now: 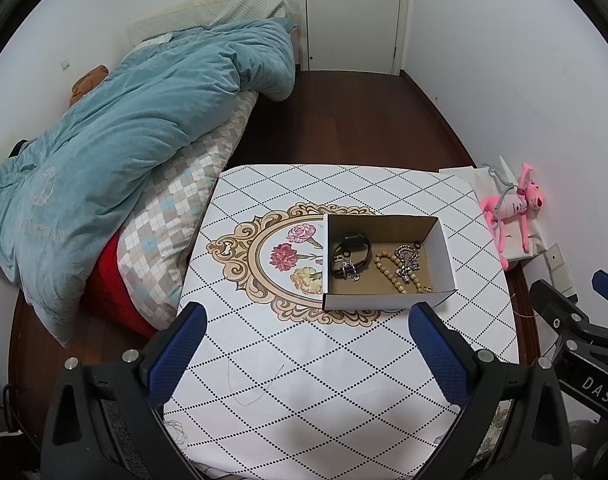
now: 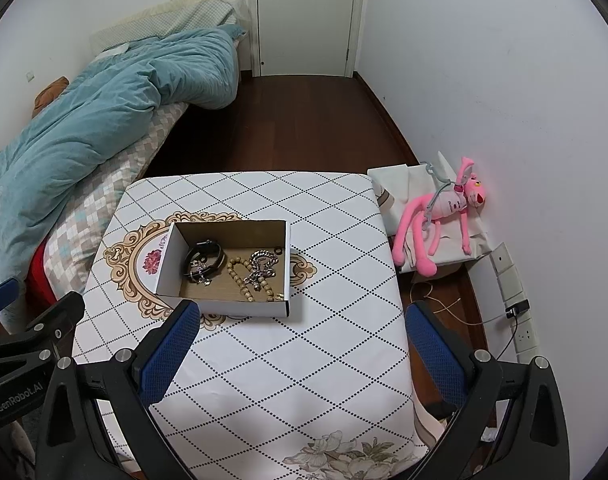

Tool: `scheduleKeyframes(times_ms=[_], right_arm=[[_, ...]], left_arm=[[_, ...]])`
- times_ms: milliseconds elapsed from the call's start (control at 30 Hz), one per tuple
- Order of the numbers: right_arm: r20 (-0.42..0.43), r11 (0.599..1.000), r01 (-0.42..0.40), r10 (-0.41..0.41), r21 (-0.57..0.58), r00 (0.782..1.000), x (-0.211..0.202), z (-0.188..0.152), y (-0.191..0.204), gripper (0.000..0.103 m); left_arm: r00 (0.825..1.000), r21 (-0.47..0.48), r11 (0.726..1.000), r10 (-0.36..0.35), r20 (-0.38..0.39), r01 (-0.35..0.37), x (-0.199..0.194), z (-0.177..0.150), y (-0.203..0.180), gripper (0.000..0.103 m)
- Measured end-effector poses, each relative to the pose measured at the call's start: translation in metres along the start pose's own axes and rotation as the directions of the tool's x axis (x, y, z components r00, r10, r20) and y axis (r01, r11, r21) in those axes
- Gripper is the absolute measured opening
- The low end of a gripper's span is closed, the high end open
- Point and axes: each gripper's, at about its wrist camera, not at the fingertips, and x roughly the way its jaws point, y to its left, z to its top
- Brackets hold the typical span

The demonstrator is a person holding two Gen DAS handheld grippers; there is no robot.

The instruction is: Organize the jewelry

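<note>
Fingers spread wide on left gripper and right gripper, both empty, above table. Cardboard box mid-table holds black watch, silver chain, bead bracelet.

Setting: a bedroom in a home. Evidence: a bed along the left wall with a rumpled teal duvet over a checked sheet, pillows at its far end, a closed white door with a lever handle at the back, dark wood floor, plain white walls. Further domestic signs: a small surface under a floral diamond-pattern cloth beside the bed, a pink plush toy lying on a white bag against the right wall, and wall sockets with a plugged-in cable.
</note>
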Motion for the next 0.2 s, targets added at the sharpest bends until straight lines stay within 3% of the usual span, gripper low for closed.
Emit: scheduleKeyframes(times_ms=[200], right_arm=[[0.003, 1.000, 0.004, -0.004, 0.002, 1.000, 0.0001, 0.0000, -0.0012, 0.103]], left_arm=[[1.000, 0.002, 1.000, -0.003, 0.003, 0.003, 0.0013, -0.0010, -0.0003, 0.103]])
